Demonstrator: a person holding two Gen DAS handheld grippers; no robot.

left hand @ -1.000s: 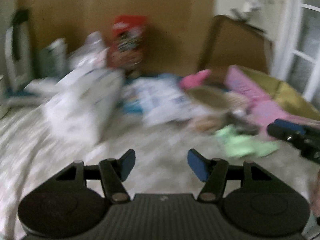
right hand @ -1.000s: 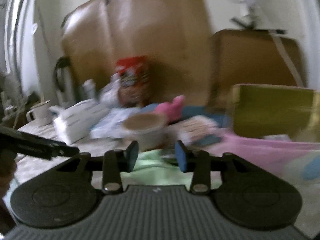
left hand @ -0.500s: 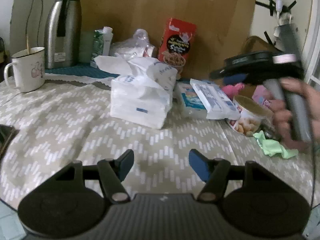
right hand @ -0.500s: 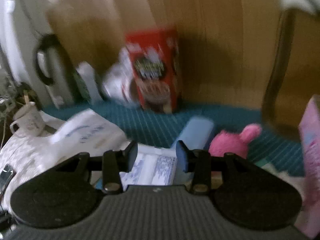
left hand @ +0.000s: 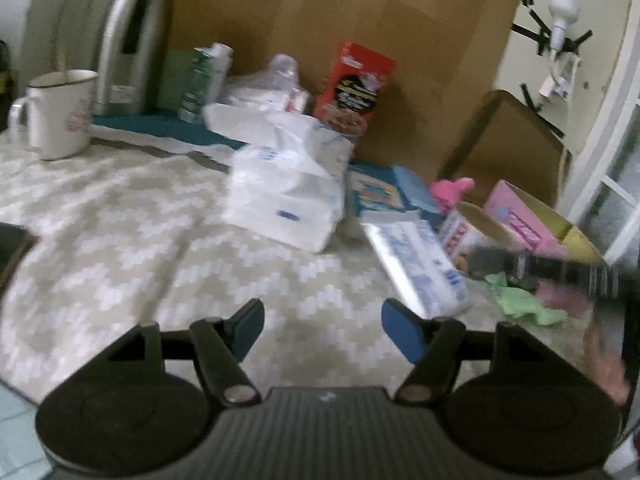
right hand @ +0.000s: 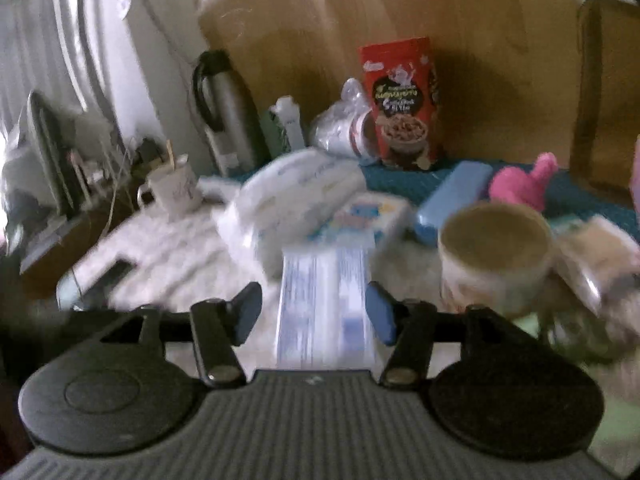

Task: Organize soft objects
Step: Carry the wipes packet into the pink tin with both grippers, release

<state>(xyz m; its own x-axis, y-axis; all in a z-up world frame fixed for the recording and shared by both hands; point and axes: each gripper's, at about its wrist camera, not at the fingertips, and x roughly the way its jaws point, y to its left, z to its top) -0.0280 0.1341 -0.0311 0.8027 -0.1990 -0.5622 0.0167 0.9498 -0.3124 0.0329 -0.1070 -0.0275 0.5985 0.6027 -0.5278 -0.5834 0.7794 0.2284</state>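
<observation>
Clutter covers the zigzag-patterned tablecloth (left hand: 132, 216), and the big white tissue pack (left hand: 290, 192) in its middle serves as the landmark. Behind that pack a red cereal box (left hand: 354, 84) stands upright against a cardboard sheet (left hand: 360, 20). To the pack's left stand a steel thermos (left hand: 128, 36) and a white mug (left hand: 60, 114), with a green carton (left hand: 202, 78) between thermos and cereal box. Just right of the pack lies a blue-printed packet (left hand: 378, 196), then a blue case (left hand: 416, 190) and a pink plush toy (left hand: 452, 190). In front of those, a long white-and-blue wipes pack (left hand: 418, 270) lies slanting toward the camera, beside a printed paper cup (left hand: 476, 232), a pink box (left hand: 528, 224) and a crumpled green cloth (left hand: 520, 300).

The left gripper (left hand: 323, 328) hovers over bare tablecloth in front of the tissue pack, its jaws spread and opening, nothing between them.

The right gripper (right hand: 314, 312) is low at the right edge of the left wrist view, blurred. In its own view its jaws are spread and opening, and the wipes pack (right hand: 326, 304) lies lengthwise in the gap; blur hides whether the blue pads touch it, though a strip of gap shows at the left pad. The paper cup (right hand: 494, 256) sits just right of it, the plush toy (right hand: 524, 184) behind.
</observation>
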